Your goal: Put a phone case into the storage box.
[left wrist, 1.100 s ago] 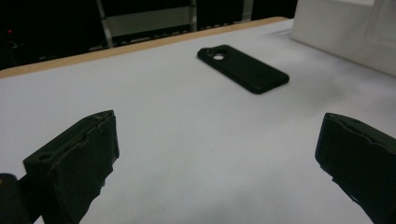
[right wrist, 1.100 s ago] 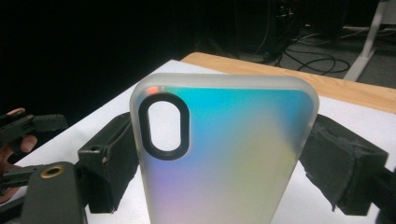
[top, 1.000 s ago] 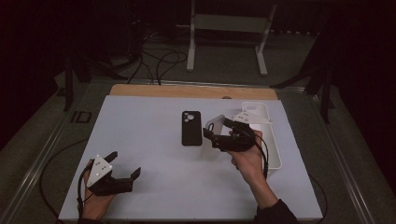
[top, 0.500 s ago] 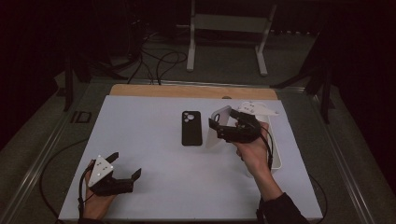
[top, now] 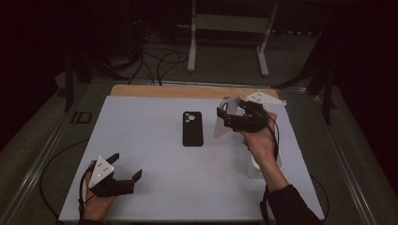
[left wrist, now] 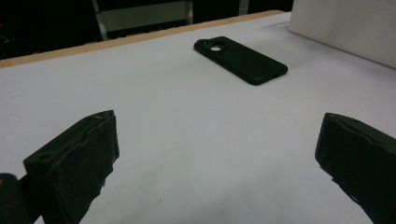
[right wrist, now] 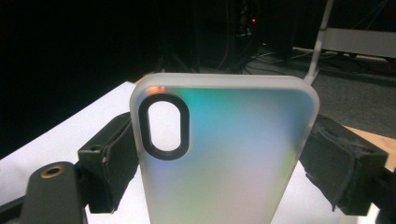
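The right gripper clamps a frosted translucent phone case by its sides, lifted above the white table's right side; the left gripper rests wide open, empty, near the front-left corner; a black phone case lies mid-table.

Two phone cases: one black, flat on the surface; one frosted translucent, held up. Two tongs, L & R. One white tray.
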Available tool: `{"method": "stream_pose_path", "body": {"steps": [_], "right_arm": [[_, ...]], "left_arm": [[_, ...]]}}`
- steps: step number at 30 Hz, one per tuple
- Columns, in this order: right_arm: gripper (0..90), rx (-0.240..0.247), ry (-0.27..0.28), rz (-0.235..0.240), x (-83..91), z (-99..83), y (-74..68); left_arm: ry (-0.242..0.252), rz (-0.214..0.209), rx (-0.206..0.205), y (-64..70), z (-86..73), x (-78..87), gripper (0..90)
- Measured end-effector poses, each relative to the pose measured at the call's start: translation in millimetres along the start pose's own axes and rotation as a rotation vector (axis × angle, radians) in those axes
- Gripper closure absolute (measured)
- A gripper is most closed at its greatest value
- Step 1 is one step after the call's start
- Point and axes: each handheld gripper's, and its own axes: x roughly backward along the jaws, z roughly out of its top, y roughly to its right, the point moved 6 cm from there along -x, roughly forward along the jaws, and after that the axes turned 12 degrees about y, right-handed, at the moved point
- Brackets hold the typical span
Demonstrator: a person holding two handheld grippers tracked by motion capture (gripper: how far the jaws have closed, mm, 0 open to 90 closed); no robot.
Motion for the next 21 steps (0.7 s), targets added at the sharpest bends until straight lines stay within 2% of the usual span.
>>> {"method": "stream_pose_path", "body": {"steps": [5, 21], "right_arm": [[17.0, -0.017, 0.002, -0.031, -4.0, 2.9, 11.1], [17.0, -0.003, -0.003, -0.097, -13.5, 14.0, 34.9]], "left_arm": [[0.002, 0.002, 0.001, -0.3, 0.4, 0.5, 0.2], [0.002, 0.001, 0.004, 0.0, 0.2, 0.4, 0.2]]}}
